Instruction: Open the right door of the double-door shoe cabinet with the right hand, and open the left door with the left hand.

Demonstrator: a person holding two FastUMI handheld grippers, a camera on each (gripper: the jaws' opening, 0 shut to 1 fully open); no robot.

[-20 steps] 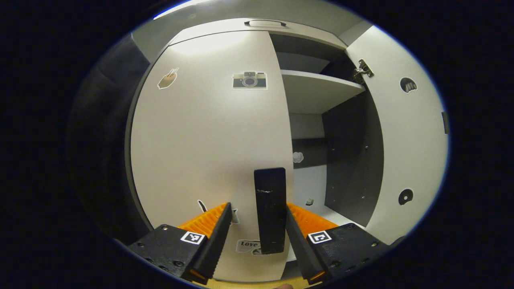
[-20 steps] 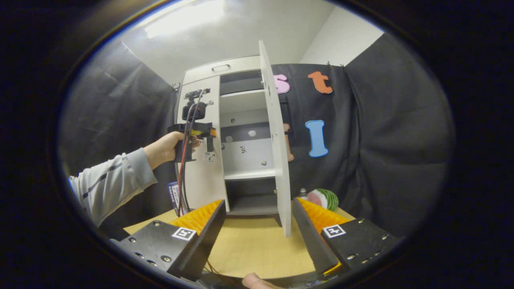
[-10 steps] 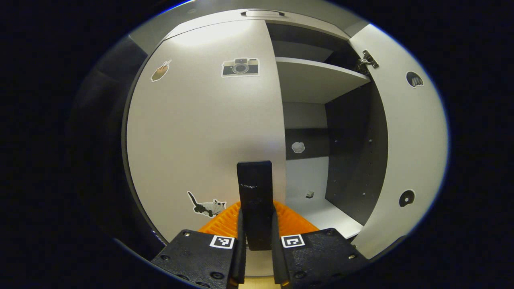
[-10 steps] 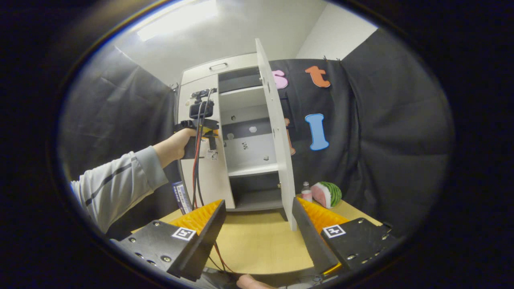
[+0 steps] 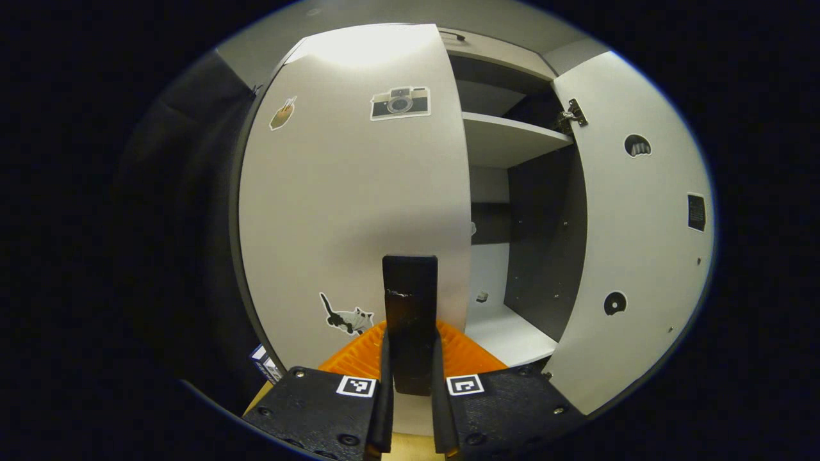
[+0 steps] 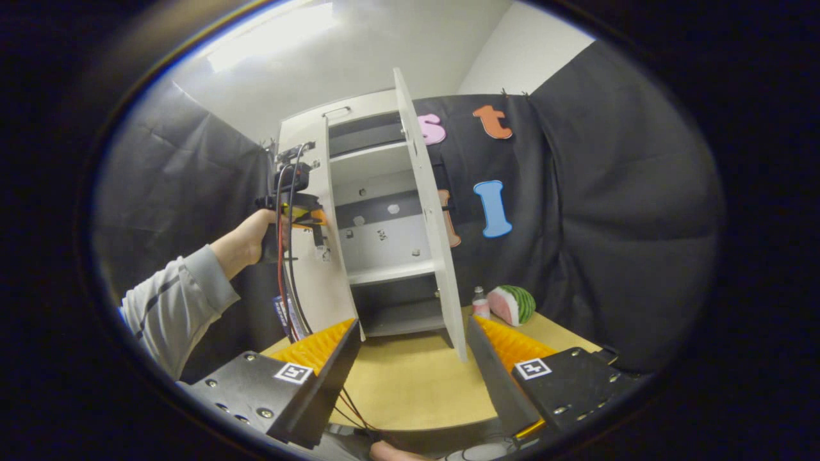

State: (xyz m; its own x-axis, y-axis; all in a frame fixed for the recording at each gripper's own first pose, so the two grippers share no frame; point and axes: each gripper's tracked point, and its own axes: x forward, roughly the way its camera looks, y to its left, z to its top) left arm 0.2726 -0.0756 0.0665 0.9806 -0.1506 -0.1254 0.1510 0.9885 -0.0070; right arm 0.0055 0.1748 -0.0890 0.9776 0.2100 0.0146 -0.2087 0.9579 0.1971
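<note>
Firmly between left tool (image 5: 410, 410) fingers: flat black handle (image 5: 410, 307)

The left door (image 5: 346, 198) looks smooth, matt white laminate, its handle (image 5: 410, 320) matt black, the hinge (image 5: 572, 115) shiny metal, the tabletop (image 6: 410, 384) pale wood.

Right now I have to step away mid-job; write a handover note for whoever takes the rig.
Left tongs: shut on the left door's black handle. In the right gripper view the left door stands slightly off the cabinet front, only partly open.
Right tongs: open, empty, held back over the wooden table, clear of the cabinet.
Right door: swung wide open, shelves exposed.
Done: right door.
Left: pull the left door fully open, then release the handle.
</note>
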